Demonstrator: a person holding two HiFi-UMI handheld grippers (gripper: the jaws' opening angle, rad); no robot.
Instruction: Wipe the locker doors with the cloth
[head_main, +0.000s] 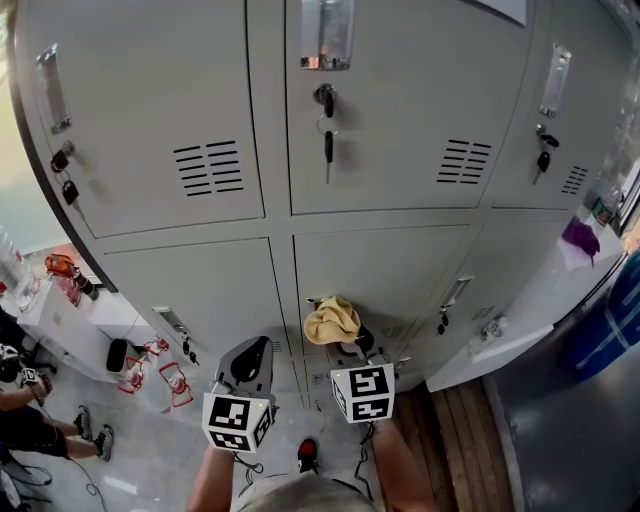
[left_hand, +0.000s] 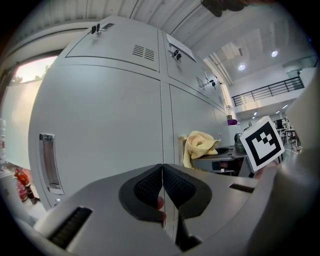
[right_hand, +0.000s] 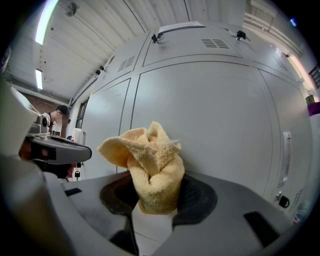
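Now: cloth clamped in right tool, in front of the lower middle locker door

Right tool (right_hand: 156, 196) has its jaws clamped on the yellow cloth (right_hand: 150, 167). The cloth is bunched and sticks out past the jaw tips. From the head view the cloth sits in front of the lower middle locker door (head_main: 400, 265), near that door's left edge and about halfway down it. Cannot tell whether the cloth touches the door.

Left tool (left_hand: 162, 176) has its jaws together, pads meeting, nothing between them. It sits to the left of that door, just beside the right tool, and faces the lower left door (left_hand: 100, 130). That door's handle (left_hand: 48, 162) is well left of the seam between the two doors.

Above the lower middle door, the upper middle door (head_main: 400, 110) has a key (head_main: 327, 147) hanging from its lock. Far left of the lower middle door a white counter (head_main: 65, 325) carries small red items. To the door's right a purple thing (head_main: 580, 238) lies on a white ledge.
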